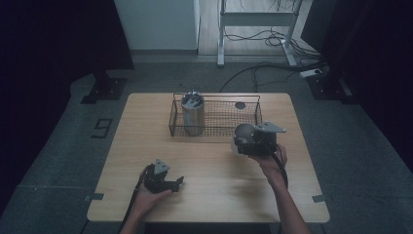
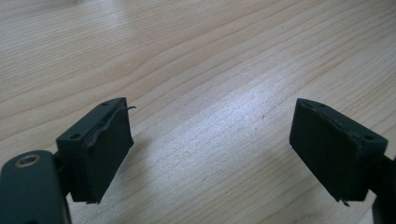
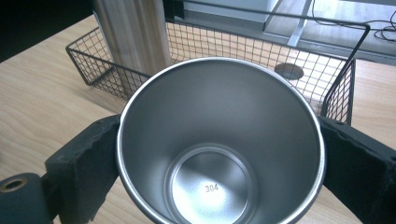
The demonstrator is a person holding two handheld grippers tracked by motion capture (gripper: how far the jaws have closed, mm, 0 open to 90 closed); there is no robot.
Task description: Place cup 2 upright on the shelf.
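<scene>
Nearest the front edge of the counter [image 1: 209,200], toward its left corner, the left hand-held gripper [image 1: 178,182] rests low in the person's left hand [image 1: 146,195]. Its jaws stand apart with nothing between them — bare wood grain shows in the gap in the left gripper view, and the black pads [image 2: 107,149] touch nothing.

Farther right, near the middle of the counter and just short of the wire basket [image 1: 253,117], the right hand-held gripper [image 1: 241,141] holds a steel cup [image 1: 243,132]. In the right gripper view the jaws press on either side of the cup's wall just below the rim [image 3: 219,140], the cup's mouth faces the camera, and its bottom is stamped with a small number.

Along the far edge sits the wire basket — a tall steel canister [image 1: 193,116] stands upright in its left end, and a small dark round disc [image 1: 240,105] lies on the mesh floor toward its right end.
</scene>
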